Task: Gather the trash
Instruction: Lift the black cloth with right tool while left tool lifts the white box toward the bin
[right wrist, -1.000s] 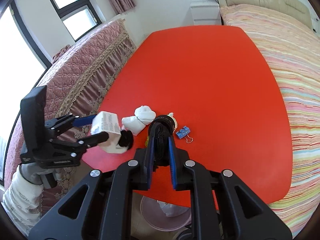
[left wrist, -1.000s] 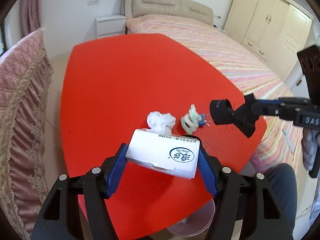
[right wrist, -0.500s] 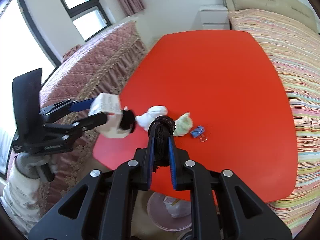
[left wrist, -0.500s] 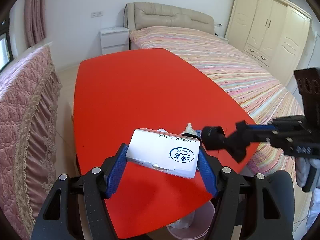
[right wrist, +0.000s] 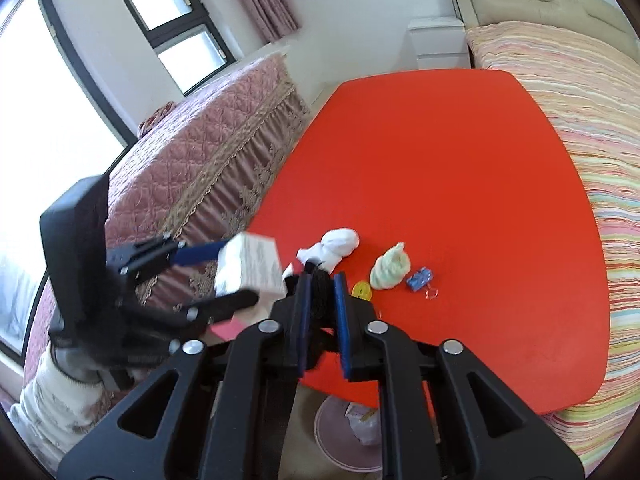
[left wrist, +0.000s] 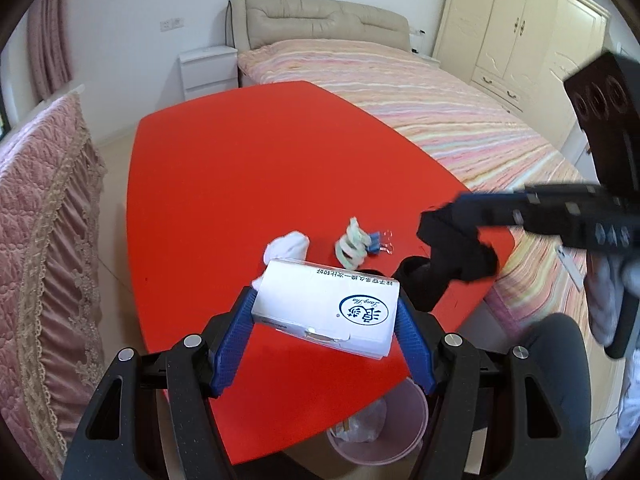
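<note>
My left gripper (left wrist: 325, 300) is shut on a white box with a blue logo (left wrist: 326, 312), held above the near end of the red table (left wrist: 260, 168). In the right wrist view the box (right wrist: 250, 268) is at the left, in the blurred left gripper (right wrist: 240, 276). My right gripper (right wrist: 322, 280) is shut on a black cloth (right wrist: 320, 296), which hangs from it at the right of the left wrist view (left wrist: 460, 256). On the table lie a white crumpled wad (left wrist: 286, 246), a pale green wad (left wrist: 352, 244) and a blue binder clip (left wrist: 376, 242).
A pink bin (left wrist: 380, 428) with some waste in it stands on the floor below the table's near edge. A small yellow item (right wrist: 362, 291) lies by the right fingers. A quilted pink sofa (right wrist: 208, 152) borders the table's left side and a striped bed (left wrist: 440, 112) its right.
The left gripper has risen and drawn back with the box, so the white wad now shows beyond it. The black cloth in the right gripper now hangs looser and blurred.
</note>
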`<state>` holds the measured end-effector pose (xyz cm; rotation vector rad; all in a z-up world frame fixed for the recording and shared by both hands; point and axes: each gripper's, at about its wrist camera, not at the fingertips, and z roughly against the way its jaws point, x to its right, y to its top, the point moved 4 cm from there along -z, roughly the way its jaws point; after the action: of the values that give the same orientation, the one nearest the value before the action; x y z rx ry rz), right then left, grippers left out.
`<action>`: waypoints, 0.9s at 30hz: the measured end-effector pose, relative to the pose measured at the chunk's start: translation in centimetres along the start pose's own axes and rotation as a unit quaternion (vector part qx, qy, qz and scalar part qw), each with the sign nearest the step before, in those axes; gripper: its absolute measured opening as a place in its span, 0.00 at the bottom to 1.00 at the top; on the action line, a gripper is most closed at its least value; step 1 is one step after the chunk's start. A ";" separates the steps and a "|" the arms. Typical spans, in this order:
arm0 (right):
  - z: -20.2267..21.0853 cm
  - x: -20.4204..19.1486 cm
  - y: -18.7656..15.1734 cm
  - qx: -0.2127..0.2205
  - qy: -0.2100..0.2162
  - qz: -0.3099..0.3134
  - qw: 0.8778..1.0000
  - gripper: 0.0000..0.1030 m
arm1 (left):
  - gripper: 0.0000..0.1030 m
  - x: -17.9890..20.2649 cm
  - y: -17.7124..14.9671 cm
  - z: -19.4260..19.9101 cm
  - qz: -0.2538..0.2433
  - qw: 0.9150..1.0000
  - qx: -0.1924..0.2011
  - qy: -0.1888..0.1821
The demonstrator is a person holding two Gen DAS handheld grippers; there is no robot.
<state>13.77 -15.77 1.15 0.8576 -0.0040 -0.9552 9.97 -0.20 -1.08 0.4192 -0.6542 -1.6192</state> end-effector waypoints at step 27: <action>-5.6 0.8 -4.4 -0.162 -0.076 0.136 0.974 0.95 | 0.63 -1.9 -1.4 -0.2 0.022 1.000 -0.006 0.011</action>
<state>13.15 -13.96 -5.76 0.4674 -0.0923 -0.7345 9.29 1.68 -2.26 0.4101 -0.6331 -1.5733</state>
